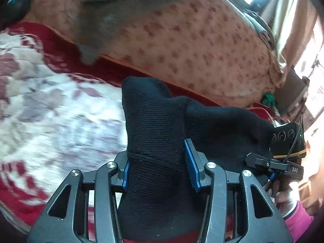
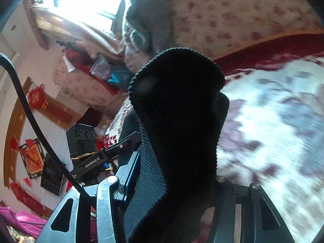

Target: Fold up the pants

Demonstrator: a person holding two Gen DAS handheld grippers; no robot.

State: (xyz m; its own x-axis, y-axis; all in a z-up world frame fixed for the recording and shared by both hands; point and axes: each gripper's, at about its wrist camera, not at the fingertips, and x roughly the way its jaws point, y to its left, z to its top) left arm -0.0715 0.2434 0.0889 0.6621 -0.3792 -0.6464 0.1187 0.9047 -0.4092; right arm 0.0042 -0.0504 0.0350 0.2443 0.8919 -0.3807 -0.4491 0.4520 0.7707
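Note:
The black ribbed knit pants (image 1: 156, 117) hang bunched above the bed. In the left wrist view my left gripper (image 1: 157, 149) is shut on a thick fold of them, with both blue pads (image 1: 191, 162) pressed into the cloth. The fabric runs right to my other gripper (image 1: 269, 163), held by a hand in a pink sleeve (image 1: 297, 220). In the right wrist view my right gripper (image 2: 176, 158) is shut on another bundle of the pants (image 2: 178, 101). Its left pad (image 2: 131, 172) touches the cloth and its right finger is hidden behind it. The left gripper (image 2: 105, 154) shows at the left.
Below lies a red and white flowered bedspread (image 1: 50, 111). Behind it is an orange spotted quilt (image 1: 192, 40) with a grey cloth (image 1: 113, 20) on it. Curtains and a bright window (image 1: 293, 20) are at the right. A wall with red decorations (image 2: 34, 99) and pink fabric (image 2: 26, 220) are at the left.

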